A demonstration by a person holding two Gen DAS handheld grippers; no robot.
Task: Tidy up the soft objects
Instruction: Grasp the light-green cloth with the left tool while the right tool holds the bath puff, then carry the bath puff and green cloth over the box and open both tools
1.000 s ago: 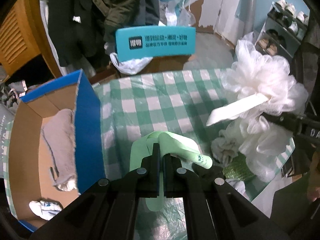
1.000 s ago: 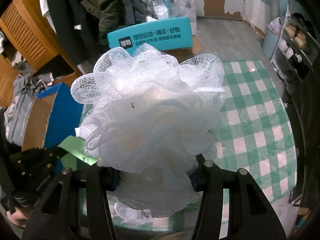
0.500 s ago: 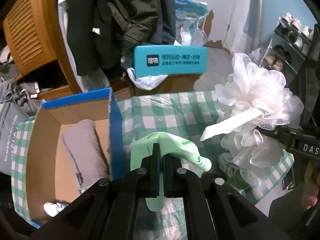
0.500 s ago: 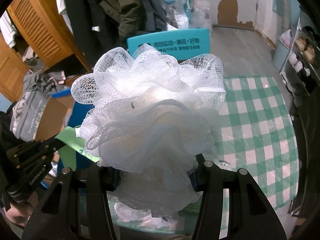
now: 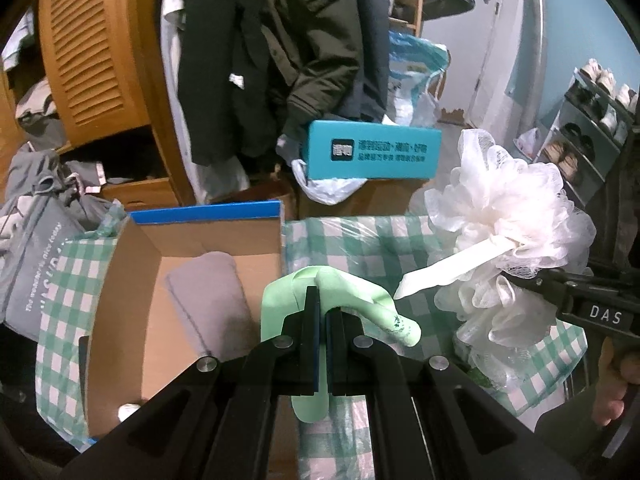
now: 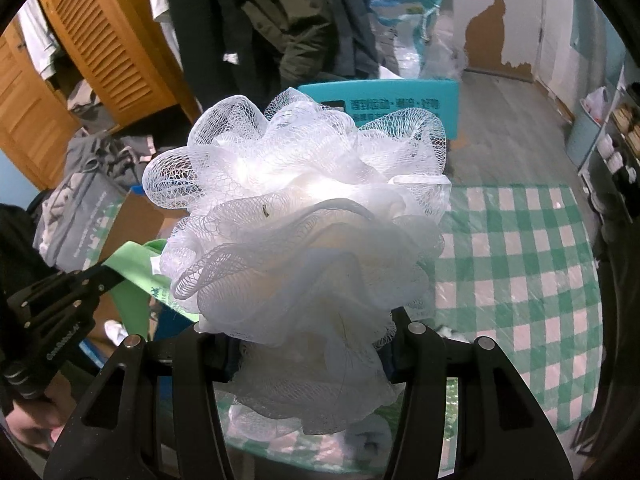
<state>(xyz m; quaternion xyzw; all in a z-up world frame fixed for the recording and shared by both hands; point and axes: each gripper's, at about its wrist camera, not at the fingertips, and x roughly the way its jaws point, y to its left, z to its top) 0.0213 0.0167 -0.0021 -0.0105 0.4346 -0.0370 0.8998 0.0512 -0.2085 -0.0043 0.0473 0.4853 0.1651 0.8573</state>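
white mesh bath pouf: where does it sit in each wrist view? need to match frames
Left wrist: the white mesh pouf is at right of frame, held in the right tongs, above the checked tablecloth.
Right wrist: it fills the centre, clamped in those tongs.
Shared landmark: the teal box with white print, behind the table in both.

Bath pouf (image 6: 304, 240): white mesh netting, with a white ribbon tab (image 5: 448, 270). Cloth (image 5: 360, 300) in the left claw (image 5: 323, 316): pale green, with a small dark green print near one end. Both claws: black. Tabletop (image 6: 520, 248) cover: green-and-white check. Cardboard box (image 5: 132, 280) left of the pouf: brown inside, blue edge, holding a grey towel (image 5: 208, 300). Box (image 5: 372, 156) behind the pouf: teal with white lettering.
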